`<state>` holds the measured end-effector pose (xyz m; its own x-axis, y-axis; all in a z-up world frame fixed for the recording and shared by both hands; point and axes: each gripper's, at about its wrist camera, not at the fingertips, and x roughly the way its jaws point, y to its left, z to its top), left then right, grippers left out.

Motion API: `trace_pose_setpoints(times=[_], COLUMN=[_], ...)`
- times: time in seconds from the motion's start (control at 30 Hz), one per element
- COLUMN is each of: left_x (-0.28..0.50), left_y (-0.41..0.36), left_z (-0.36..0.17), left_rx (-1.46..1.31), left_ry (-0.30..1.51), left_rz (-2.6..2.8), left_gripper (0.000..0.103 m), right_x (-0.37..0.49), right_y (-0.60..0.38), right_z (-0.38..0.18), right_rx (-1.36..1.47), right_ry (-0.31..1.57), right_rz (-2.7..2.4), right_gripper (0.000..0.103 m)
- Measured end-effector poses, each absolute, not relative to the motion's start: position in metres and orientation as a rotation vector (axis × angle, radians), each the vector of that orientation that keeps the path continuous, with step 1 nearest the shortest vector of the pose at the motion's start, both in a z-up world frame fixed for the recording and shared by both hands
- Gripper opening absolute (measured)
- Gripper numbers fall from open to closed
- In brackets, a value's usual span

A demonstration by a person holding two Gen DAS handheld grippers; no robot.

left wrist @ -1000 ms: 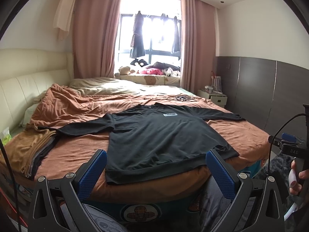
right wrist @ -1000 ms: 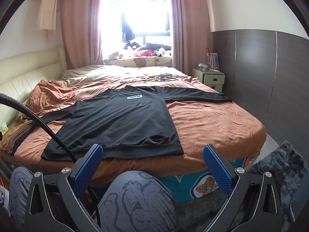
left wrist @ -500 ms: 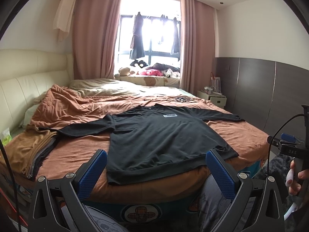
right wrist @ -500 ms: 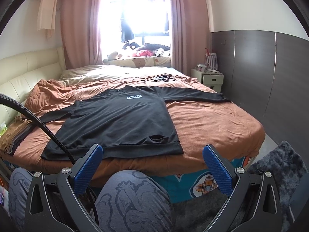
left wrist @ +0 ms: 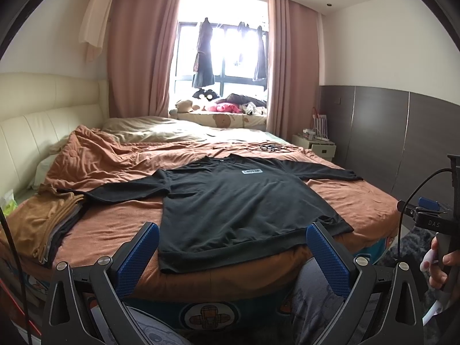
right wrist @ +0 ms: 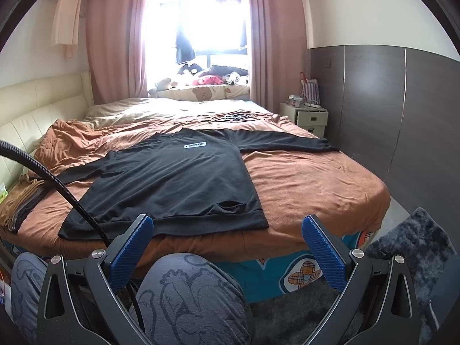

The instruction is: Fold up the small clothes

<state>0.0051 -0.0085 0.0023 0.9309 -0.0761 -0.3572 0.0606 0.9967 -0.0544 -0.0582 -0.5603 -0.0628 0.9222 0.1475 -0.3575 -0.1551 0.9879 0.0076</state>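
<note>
Nothing's really changed: black shirt (left wrist: 241,201) stays flat on the bed (right wrist: 310,184) (unfolded), both jaws wide open, empty.

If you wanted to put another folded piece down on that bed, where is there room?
The widest bare blanket lies right of the black shirt, below its right sleeve, out to the bed's edge. A narrower strip separates shirt and folded stack. The far side holds rumpled blanket and cables.

matt black cloth shirt (left wrist: 238,201), ribbed blue tool pads (right wrist: 129,254)
</note>
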Motion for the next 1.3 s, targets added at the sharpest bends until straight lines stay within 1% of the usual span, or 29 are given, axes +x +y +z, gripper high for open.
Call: trace_pose_setpoints(times=[0.47, 0.77, 0.93, 1.3], left_x=[0.007, 0.005, 0.007, 0.02], left_y=[-0.003, 0.011, 0.022, 0.048], left_z=[-0.002, -0.005, -0.005, -0.004], left_rx=[-0.063, -0.088, -0.097, -0.135], left_ry=[0.391, 0.393, 0.401, 0.421], left_rz=[-0.047, -0.043, -0.038, 0.025], left_gripper=[0.103, 0.103, 0.103, 0.103], right_x=[-0.056, -0.055, -0.044, -0.028], right_y=[-0.559, -0.553, -0.552, -0.55], right_z=[-0.06, -0.05, -0.044, -0.034], right_rx=[-0.029, -0.025, -0.01, 0.017], right_ry=[0.367, 0.371, 0.411, 0.39], right_rz=[0.172, 0.178, 0.181, 0.226], right_gripper=[0.103, 0.103, 0.103, 0.103])
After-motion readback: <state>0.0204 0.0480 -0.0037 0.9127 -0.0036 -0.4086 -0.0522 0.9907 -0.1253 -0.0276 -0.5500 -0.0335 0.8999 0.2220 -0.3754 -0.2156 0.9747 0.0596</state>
